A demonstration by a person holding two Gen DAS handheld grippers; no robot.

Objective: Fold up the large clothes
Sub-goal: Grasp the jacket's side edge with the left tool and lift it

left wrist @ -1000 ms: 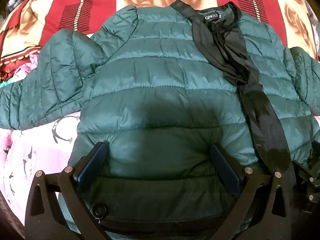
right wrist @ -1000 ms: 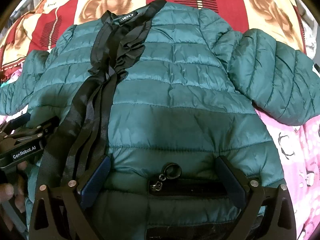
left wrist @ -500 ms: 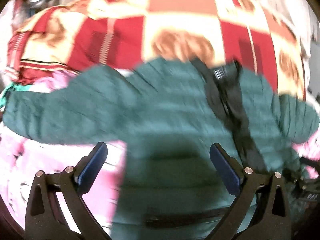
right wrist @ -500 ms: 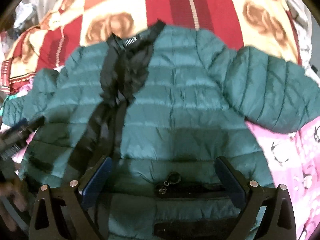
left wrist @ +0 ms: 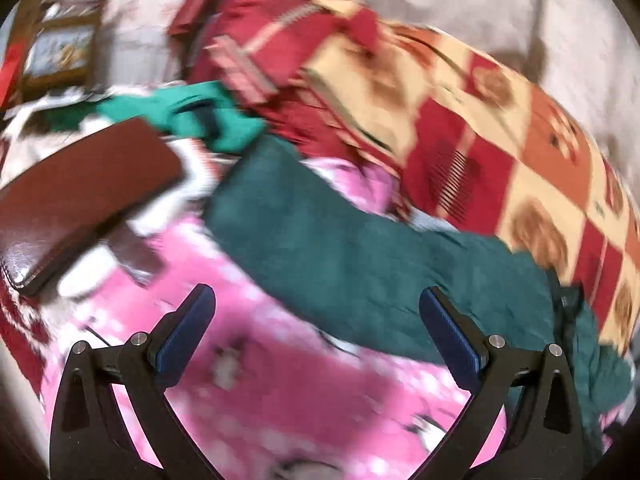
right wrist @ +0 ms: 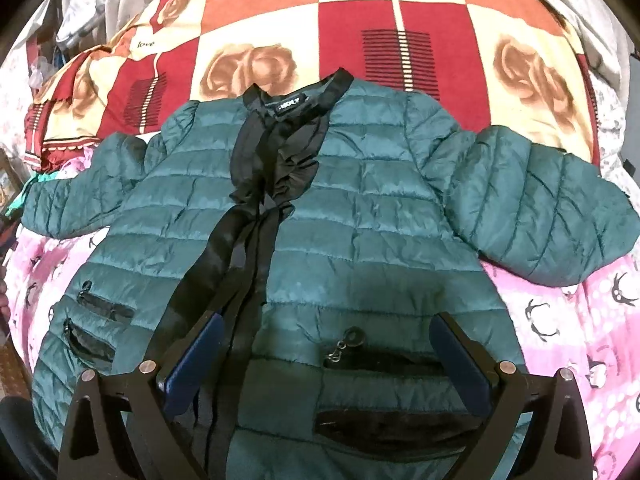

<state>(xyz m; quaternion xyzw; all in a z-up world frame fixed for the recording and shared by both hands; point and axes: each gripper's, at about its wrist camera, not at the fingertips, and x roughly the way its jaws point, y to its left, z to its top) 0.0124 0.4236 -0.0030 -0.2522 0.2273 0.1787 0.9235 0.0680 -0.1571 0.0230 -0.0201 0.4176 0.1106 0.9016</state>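
Observation:
A dark green quilted jacket (right wrist: 360,216) lies face up and spread flat on a bed, with black trim down the front and both sleeves out to the sides. My right gripper (right wrist: 326,348) is open and empty, raised over the jacket's lower right front by a zip pocket (right wrist: 384,360). My left gripper (left wrist: 318,328) is open and empty. It hangs over the pink sheet (left wrist: 280,380) just short of the jacket's left sleeve (left wrist: 360,264), which runs across the blurred left wrist view.
A red and cream rose-patterned blanket (right wrist: 304,28) covers the bed beyond the collar. A pink penguin-print sheet (right wrist: 580,320) lies under the jacket. A brown wooden board (left wrist: 80,184) and a teal cloth (left wrist: 200,116) lie at the bed's left side.
Both grippers have lifted back from the jacket's hem. The left gripper has swung left, off the jacket body and toward the left sleeve. The jacket has not moved.

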